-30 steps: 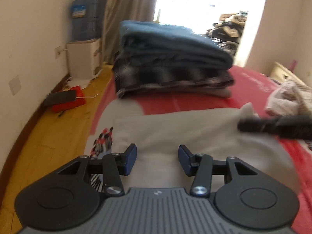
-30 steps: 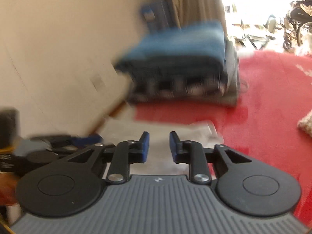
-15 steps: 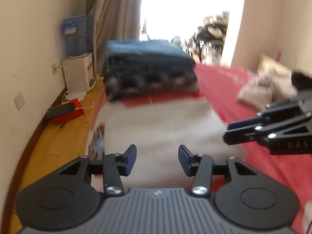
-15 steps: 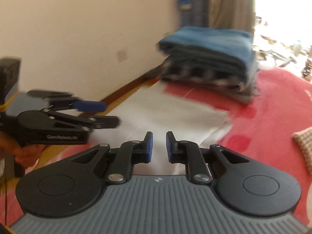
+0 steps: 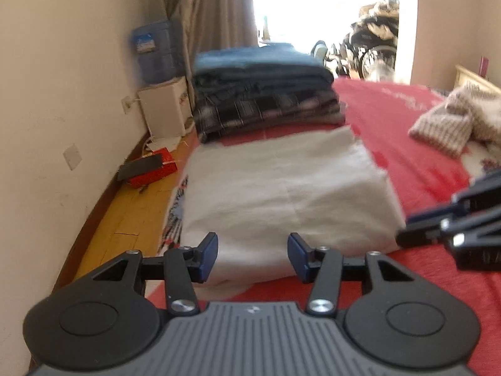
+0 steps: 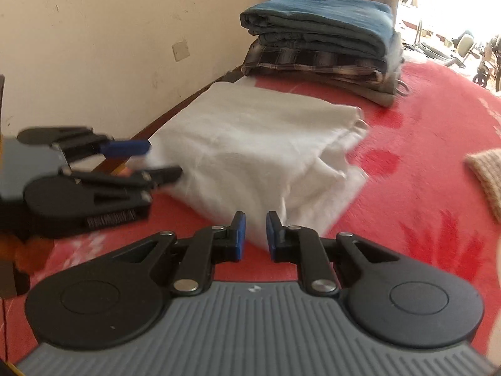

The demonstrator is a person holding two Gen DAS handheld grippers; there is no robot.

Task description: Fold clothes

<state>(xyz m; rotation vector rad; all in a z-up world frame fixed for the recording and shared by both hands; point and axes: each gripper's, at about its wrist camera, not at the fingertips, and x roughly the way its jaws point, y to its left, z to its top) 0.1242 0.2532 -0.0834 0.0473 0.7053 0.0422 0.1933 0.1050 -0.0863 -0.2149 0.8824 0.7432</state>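
Though unladen, both grippers level.

Cream wall, wooden floor, brown curtain, sunlit doorway.

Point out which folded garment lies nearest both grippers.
The white folded garment, lying alone on the red bedspread; the blue one and the plaid one sit stacked beyond it.

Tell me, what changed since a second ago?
Both grippers pulled back from the white cloth. The left gripper stayed open wide; the right gripper stayed slightly open. Neither holds anything. The cloth stays folded on the red bed, and the folded pile hasn't moved.
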